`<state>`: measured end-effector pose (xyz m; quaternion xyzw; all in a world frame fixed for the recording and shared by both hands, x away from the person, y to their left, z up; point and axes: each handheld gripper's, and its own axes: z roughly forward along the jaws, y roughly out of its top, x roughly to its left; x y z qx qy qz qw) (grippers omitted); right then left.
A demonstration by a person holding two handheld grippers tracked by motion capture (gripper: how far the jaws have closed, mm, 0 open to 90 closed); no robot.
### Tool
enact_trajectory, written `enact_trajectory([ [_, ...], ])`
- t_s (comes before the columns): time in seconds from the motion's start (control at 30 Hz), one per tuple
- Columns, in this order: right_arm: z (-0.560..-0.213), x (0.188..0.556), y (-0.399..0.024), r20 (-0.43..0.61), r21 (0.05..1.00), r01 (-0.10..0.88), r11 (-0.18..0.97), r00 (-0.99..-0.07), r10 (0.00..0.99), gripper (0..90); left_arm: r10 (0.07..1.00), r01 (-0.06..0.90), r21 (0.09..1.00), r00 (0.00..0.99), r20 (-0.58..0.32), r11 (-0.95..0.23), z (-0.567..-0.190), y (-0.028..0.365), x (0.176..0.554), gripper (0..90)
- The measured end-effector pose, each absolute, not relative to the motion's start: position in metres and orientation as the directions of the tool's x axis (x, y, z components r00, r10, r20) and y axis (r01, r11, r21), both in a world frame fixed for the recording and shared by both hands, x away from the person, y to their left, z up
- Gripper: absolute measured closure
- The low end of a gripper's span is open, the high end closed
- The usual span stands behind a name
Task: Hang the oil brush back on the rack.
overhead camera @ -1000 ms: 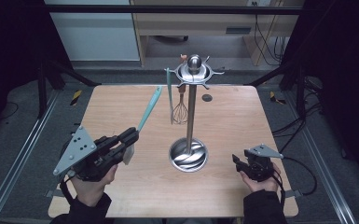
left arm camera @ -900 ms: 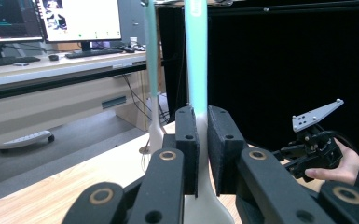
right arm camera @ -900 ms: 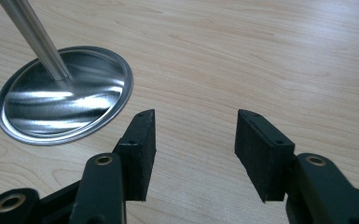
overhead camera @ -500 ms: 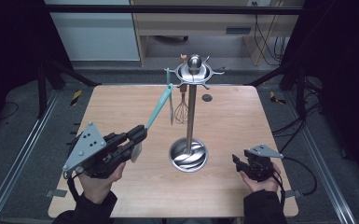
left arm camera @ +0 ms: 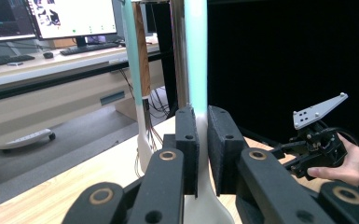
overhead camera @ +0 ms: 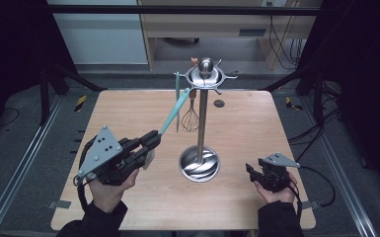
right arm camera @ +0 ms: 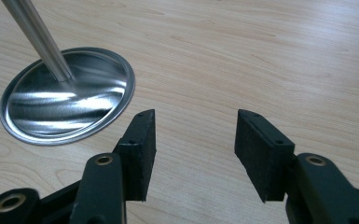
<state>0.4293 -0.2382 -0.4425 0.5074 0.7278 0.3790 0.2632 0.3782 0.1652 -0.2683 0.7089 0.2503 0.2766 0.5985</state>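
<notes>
My left gripper (overhead camera: 153, 139) is shut on a teal spatula (overhead camera: 172, 112) near its white blade end. The handle slants up to the right, its tip close to the hook ring (overhead camera: 205, 78) atop a steel utensil stand (overhead camera: 202, 118). In the left gripper view the pads (left arm camera: 186, 140) clamp the spatula (left arm camera: 196, 56), which rises straight up. A wire whisk (overhead camera: 191, 118) and a second teal utensil (overhead camera: 177, 98) hang from the ring. My right gripper (overhead camera: 250, 170) rests open near the table's front right, its jaws (right arm camera: 193, 149) apart over bare wood beside the stand's round base (right arm camera: 65, 100).
The stand's steel base (overhead camera: 199, 164) sits mid-table between both hands. A small dark disc (overhead camera: 219, 103) lies on the wood behind the stand. Beyond the table's far edge stands a wooden desk (overhead camera: 202, 19), with dark frame rails at both sides.
My left gripper has carried the spatula to the right and a little forward, bringing the handle tip nearer the hook ring. The right gripper has stayed put.
</notes>
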Motion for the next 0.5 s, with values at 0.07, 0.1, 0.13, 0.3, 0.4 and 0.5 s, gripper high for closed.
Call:
enact_trajectory([
  [0.07,-0.443,0.429,-0.238,0.002,0.818,0.539,0.199,-0.348,0.938,48.5,0.686,0.028,0.986,0.722,0.092,-0.163,-0.269,0.164,0.38,83.0],
  [0.1,-0.443,0.429,-0.238,0.003,0.818,0.54,0.197,-0.347,0.938,48.6,0.685,0.043,0.985,0.724,0.084,-0.166,-0.27,0.164,0.38,82.9],
  [0.13,-0.443,0.429,-0.238,0.004,0.818,0.541,0.197,-0.348,0.938,48.7,0.687,0.045,0.985,0.722,0.085,-0.168,-0.27,0.163,0.381,82.9],
  [0.3,-0.442,0.429,-0.238,0.004,0.817,0.541,0.197,-0.348,0.937,48.9,0.692,0.045,0.983,0.716,0.093,-0.179,-0.272,0.159,0.384,82.9],
  [0.4,-0.443,0.43,-0.238,0.0,0.819,0.538,0.201,-0.35,0.937,48.9,0.693,0.061,0.982,0.716,0.082,-0.179,-0.274,0.156,0.386,82.9],
  [0.5,-0.442,0.43,-0.238,0.004,0.817,0.541,0.198,-0.349,0.937,48.9,0.693,0.068,0.981,0.717,0.078,-0.181,-0.275,0.153,0.389,82.9],
])
